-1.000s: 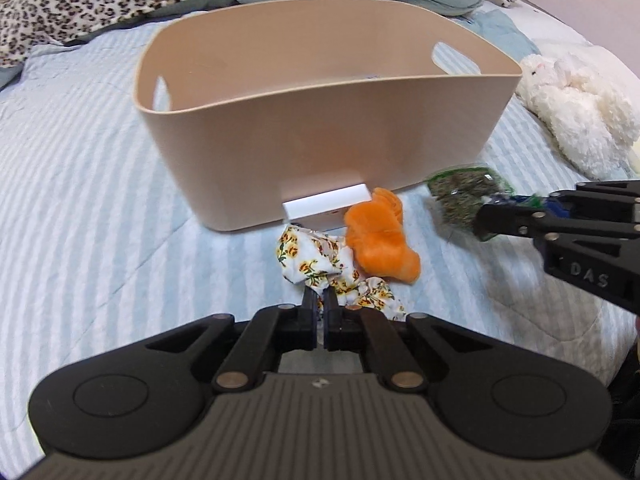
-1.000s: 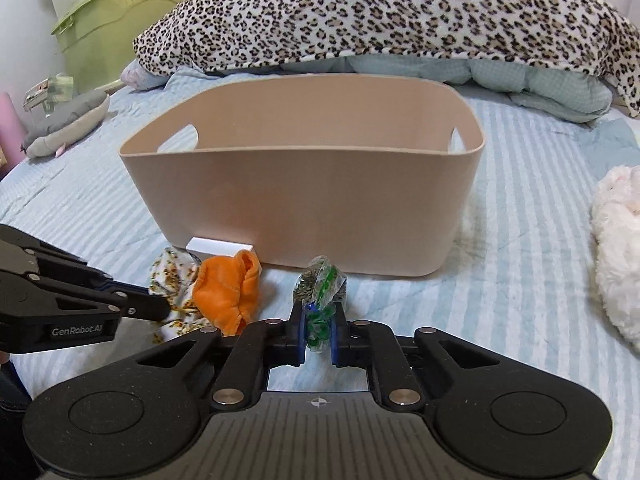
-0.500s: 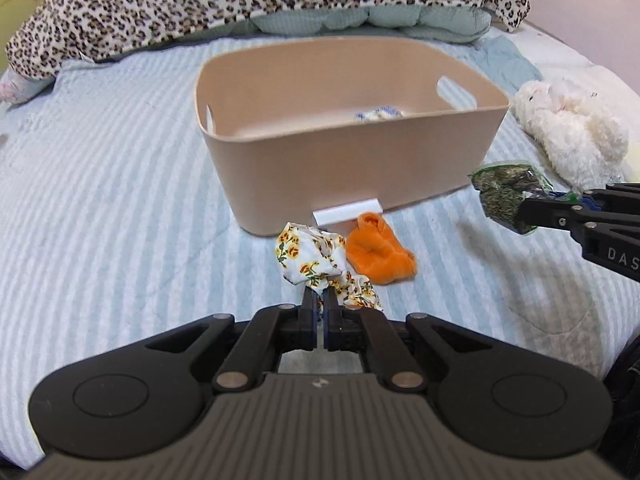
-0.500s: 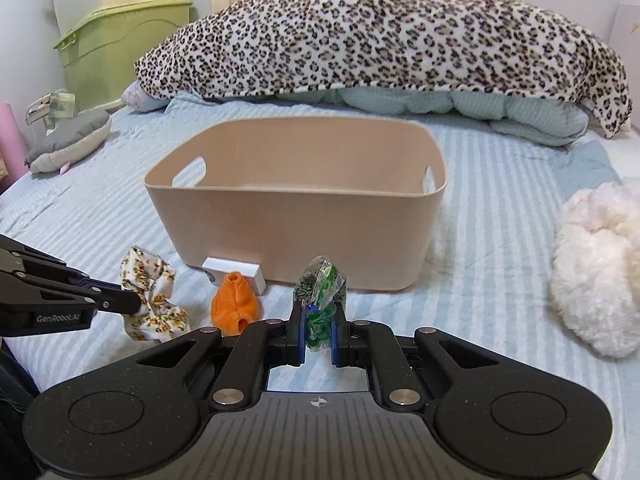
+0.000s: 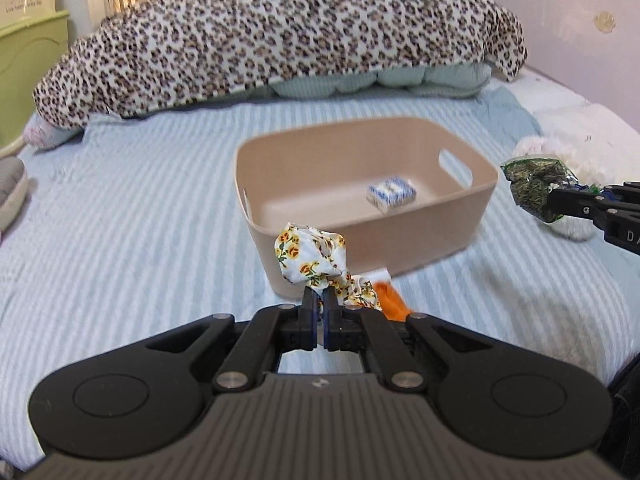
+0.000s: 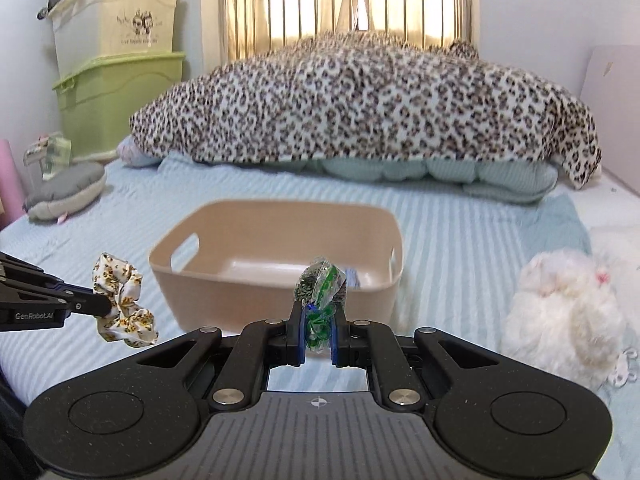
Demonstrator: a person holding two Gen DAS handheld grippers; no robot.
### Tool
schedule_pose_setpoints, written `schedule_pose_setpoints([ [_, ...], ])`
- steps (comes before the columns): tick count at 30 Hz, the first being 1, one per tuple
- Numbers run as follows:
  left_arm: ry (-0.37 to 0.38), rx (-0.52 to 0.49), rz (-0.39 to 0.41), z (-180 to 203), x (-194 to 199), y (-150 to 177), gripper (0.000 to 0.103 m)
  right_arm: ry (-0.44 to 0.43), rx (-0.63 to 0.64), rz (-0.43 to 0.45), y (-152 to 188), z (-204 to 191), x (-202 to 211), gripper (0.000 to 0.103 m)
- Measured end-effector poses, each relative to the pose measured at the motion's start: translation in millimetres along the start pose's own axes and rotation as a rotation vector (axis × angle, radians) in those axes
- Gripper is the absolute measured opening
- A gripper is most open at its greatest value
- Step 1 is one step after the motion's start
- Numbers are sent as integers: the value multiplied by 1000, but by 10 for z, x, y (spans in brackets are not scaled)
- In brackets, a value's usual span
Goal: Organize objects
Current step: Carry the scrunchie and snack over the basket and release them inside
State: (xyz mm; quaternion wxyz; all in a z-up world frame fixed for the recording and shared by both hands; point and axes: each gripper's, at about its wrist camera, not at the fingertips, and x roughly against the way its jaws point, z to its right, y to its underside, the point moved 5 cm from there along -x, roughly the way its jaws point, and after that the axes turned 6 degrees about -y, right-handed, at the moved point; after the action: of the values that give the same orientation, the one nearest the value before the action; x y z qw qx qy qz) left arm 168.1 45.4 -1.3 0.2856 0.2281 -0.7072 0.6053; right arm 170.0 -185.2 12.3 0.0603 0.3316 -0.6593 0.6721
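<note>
My left gripper (image 5: 320,300) is shut on a floral scrunchie (image 5: 310,258) and holds it in the air in front of the beige bin (image 5: 472,216). It also shows in the right wrist view (image 6: 120,300). My right gripper (image 6: 318,324) is shut on a small clear packet with green contents (image 6: 320,284), held above the bed near the bin (image 6: 276,300). The packet shows at the right in the left wrist view (image 5: 534,186). A small blue and white box (image 5: 392,194) lies inside the bin. An orange cloth (image 5: 390,300) lies on the bed by the bin's front wall.
A white plush toy (image 6: 560,312) lies right of the bin. A leopard-print blanket (image 6: 360,100) is heaped at the back of the striped bed. Green storage boxes (image 6: 112,92) and a grey cushion (image 6: 64,192) stand at the left. A white card (image 5: 378,274) lies under the bin's front.
Both grippers have risen and pulled back from the bin. The scrunchie has been lifted off the bed; the packet rose with the right gripper. The bin's inside now shows.
</note>
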Motion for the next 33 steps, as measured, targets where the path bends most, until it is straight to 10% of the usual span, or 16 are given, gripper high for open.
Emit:
schedule_pose_setpoints([
  [15,-55,10,124,-106,-182,-915,3,8,-3,113,-733,180,-281,11],
  [33,-98,-35,-104,33,-1661,-842,3,5,36,-77,-591,80,-1601,11],
])
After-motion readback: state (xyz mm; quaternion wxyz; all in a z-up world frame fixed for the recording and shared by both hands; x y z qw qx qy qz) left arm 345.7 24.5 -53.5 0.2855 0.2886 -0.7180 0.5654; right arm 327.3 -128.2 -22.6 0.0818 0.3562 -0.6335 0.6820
